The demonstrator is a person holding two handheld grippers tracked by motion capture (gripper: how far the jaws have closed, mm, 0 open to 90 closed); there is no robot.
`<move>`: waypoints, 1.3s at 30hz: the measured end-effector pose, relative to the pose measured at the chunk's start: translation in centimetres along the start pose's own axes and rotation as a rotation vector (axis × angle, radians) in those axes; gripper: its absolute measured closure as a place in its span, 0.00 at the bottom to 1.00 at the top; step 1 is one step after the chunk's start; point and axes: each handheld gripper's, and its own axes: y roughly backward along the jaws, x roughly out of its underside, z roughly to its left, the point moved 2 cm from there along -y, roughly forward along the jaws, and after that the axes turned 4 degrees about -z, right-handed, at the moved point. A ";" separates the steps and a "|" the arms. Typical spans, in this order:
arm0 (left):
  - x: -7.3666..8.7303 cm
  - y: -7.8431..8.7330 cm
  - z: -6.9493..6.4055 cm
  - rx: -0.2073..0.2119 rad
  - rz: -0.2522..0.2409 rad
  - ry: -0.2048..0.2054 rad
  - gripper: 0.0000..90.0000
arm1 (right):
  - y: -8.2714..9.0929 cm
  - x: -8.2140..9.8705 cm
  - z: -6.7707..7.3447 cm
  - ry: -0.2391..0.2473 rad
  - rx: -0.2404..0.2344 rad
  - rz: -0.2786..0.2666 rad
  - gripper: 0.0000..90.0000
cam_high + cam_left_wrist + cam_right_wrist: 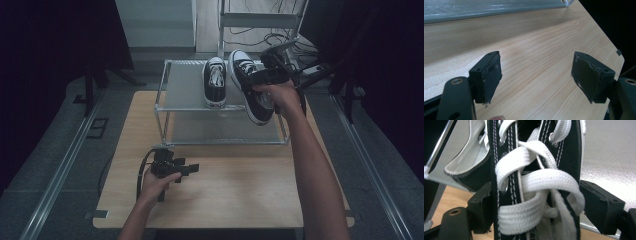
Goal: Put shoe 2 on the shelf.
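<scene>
Work in hand: placing a pair of black-and-white sneakers on the top shelf [180,90] of a metal rack that stands at the far side of the worktop [225,195].

Done: the first sneaker [214,80] rests flat on the top shelf, toe toward the person.

In progress: the right gripper [263,75] pinches the second sneaker [250,90] across its laced upper; in the right gripper view the jaws press both sides of the tongue and white laces [536,195]; the shoe hangs tilted above the shelf's right part, just beside the first sneaker, sole not yet seated.

Idle: the left gripper [536,75] rests low over the worktop near the person; its jaws stand spread with nothing between them.

Remaining, as a judgement: lower the second sneaker level beside the first; release; withdraw.
</scene>
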 end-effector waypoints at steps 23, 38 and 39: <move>-0.2 0.9 0.7 0.005 -0.026 0.019 0.27 | -3.2 -3.0 0.3 -0.139 0.053 -0.015 0.22; -0.2 0.8 0.7 0.009 -0.026 0.016 0.27 | -5.2 -4.3 0.3 -0.226 0.073 -0.021 0.22; -0.2 0.9 0.7 0.011 -0.027 0.017 0.27 | -5.3 -4.4 0.3 -0.235 0.076 -0.022 0.22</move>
